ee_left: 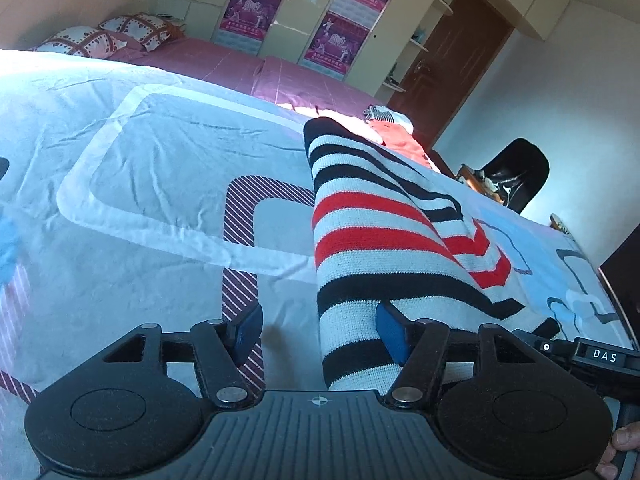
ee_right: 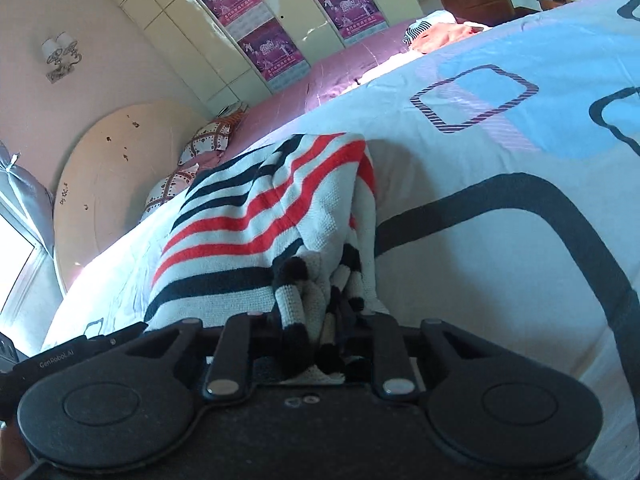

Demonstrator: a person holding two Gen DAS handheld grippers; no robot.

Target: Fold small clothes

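Bedsheet [ee_left: 160,152] under striped knit [ee_left: 360,220]; right hand-held gripper [ee_right: 316,344] pinching it.

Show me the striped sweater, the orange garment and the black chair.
striped sweater [ee_left: 360,240]: left wrist view, red stripe mid-body.
orange garment [ee_left: 404,140]: left wrist view, its middle.
black chair [ee_left: 520,172]: left wrist view, backrest.

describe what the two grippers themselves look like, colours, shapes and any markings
Both are matte black with two round discs at the base and silver pivot pins on the linkage bars. The left gripper has blue finger pads, a ribbed base with a small crosshair mark, and a "DAS" label beside it. The right gripper reads "GenRobot.AI"; its pads are hidden by cloth.
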